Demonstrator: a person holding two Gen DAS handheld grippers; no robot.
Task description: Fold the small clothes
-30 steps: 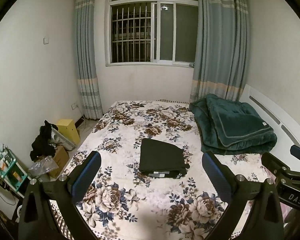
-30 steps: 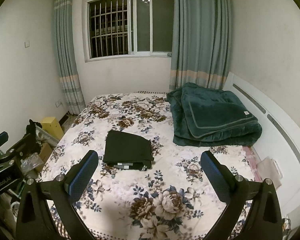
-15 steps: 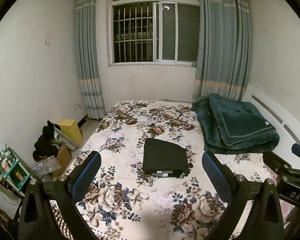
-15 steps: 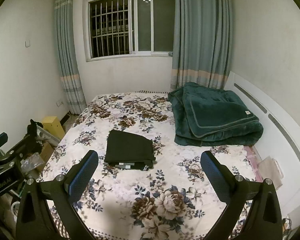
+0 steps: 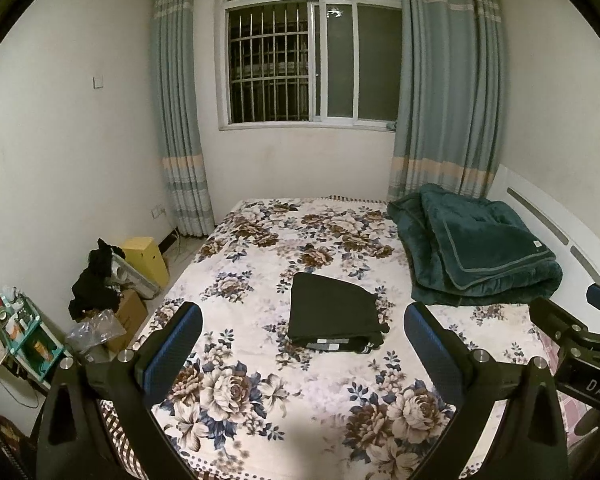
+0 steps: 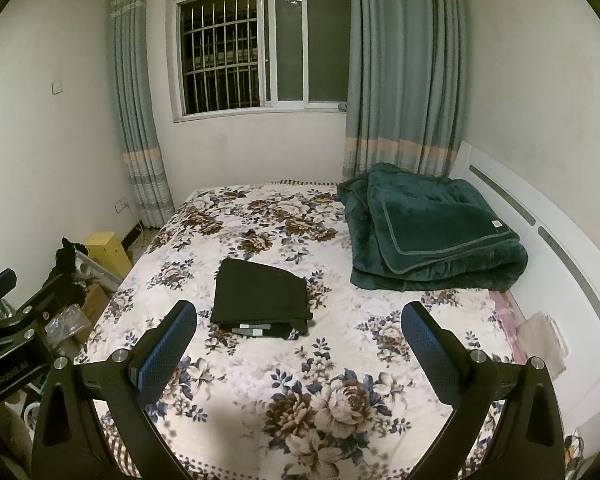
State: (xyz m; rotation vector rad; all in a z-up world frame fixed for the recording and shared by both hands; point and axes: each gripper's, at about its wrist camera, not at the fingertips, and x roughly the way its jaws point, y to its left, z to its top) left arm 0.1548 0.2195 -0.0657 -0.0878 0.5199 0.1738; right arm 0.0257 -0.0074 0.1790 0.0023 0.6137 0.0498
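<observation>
Both tongs are being drawn back and lifted away from the bed (image 5: 260,392), and the view is being widened with them: a second ago the garment (image 5: 334,314) was sitting lower and nearer in both wrist views, and now more of the window and wall is being taken in above it. Nothing on the bed itself is being altered; the garment is being left exactly where it was, as a flat dark rectangle in the middle of the floral cover, well apart from the green blanket (image 5: 476,248) piled at the headboard side.

That retreat is being read as the close of a fold rather than the start of one: the piece is looking neatly squared, with a pale label strip showing along its near edge, so this item is being judged as done, or all but done.

The left tongs (image 5: 302,332) are being held wide open with nothing between the blue pads, hovering clear above the near end of the bed. The right tongs (image 6: 298,332) are being carried the same way, spread wide and empty, level with their partner and just beside it. Both are being pointed forward over the bed toward the window, neither touching cloth.
</observation>
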